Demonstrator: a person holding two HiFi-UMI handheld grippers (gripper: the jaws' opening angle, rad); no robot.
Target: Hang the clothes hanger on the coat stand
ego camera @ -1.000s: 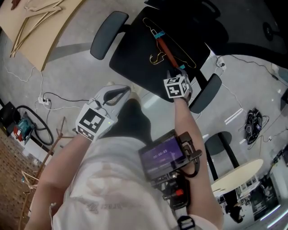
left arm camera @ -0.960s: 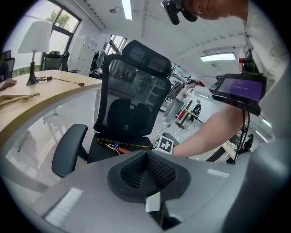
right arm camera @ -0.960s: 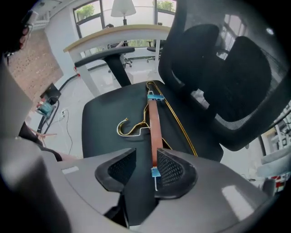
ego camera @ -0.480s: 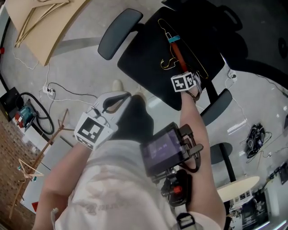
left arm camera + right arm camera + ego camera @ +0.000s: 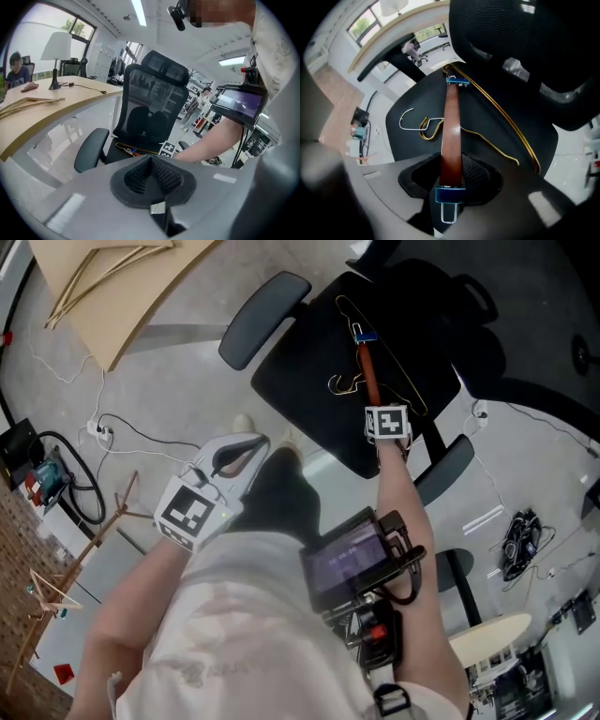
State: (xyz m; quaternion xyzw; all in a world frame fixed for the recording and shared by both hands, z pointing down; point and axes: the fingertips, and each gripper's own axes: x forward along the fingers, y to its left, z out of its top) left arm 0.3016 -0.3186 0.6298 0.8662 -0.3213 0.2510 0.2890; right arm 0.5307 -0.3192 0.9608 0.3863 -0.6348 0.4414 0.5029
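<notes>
Hanger [image 5: 367,371] lies flat on the chair seat [image 5: 300,381], along its back edge by the backrest, hook toward the seat's middle. My right gripper [image 5: 451,180] points down over it. Its jaws are apart and have just been closing, with the brown bar between them but not clamped. Left gripper [image 5: 151,172] hangs near the seat's front edge, its 2 jaws together on nothing.

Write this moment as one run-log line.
right gripper: jaws just closed further, astride brown wooden hanger bar, not clamped | left gripper: shut, empty
</notes>
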